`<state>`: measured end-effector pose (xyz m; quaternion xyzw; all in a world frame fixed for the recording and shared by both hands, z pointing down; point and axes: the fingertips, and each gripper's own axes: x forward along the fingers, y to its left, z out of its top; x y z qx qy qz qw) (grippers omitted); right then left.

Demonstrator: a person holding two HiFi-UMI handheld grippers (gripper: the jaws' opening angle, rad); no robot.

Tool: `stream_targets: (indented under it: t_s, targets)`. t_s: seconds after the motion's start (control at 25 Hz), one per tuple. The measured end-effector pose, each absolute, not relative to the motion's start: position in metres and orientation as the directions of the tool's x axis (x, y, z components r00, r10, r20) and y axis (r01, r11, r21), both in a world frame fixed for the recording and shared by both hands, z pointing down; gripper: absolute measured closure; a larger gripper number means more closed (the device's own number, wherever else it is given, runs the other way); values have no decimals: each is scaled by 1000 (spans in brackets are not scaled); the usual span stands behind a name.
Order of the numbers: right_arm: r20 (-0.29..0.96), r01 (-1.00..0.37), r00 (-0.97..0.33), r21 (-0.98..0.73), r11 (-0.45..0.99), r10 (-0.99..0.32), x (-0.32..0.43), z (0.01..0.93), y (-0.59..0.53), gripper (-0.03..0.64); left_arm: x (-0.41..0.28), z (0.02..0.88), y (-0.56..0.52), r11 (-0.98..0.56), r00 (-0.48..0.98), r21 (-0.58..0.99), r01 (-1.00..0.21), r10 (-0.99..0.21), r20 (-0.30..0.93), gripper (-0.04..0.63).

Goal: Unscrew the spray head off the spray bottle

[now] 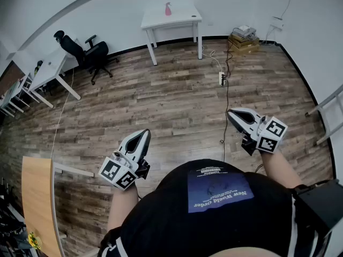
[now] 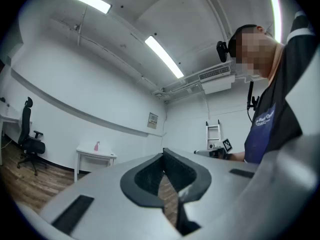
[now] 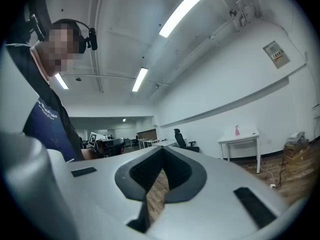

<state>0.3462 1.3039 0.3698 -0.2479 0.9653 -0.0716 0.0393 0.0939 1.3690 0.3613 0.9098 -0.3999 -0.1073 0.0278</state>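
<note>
Both my left gripper [image 1: 144,135] and right gripper [image 1: 231,113] sit pressed together, empty; spray bottle [image 1: 168,8] stands on the far surface [image 1: 184,18].

Left gripper [image 1: 144,134] and right gripper [image 1: 231,114] held apart, jaws closed, empty.

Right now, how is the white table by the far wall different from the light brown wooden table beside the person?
Colour: the white table is white all over, but the light brown wooden table has a pale wood top.
Place: the white table stands far off against the wall, while the wooden table sits close on the person's left.
Load: the white table carries the small pink spray bottle, and no bottle shows on the wooden table.
Both have flat, straight-edged tops.
</note>
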Motion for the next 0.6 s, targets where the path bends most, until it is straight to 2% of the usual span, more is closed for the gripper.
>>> stream_targets:
  t_s: [0.6]
  targets:
    - [-55,-466,-875,-168,869,-480,428,370,1299,620,182,356,1359,-689,674,122,-714,-724,-145,594]
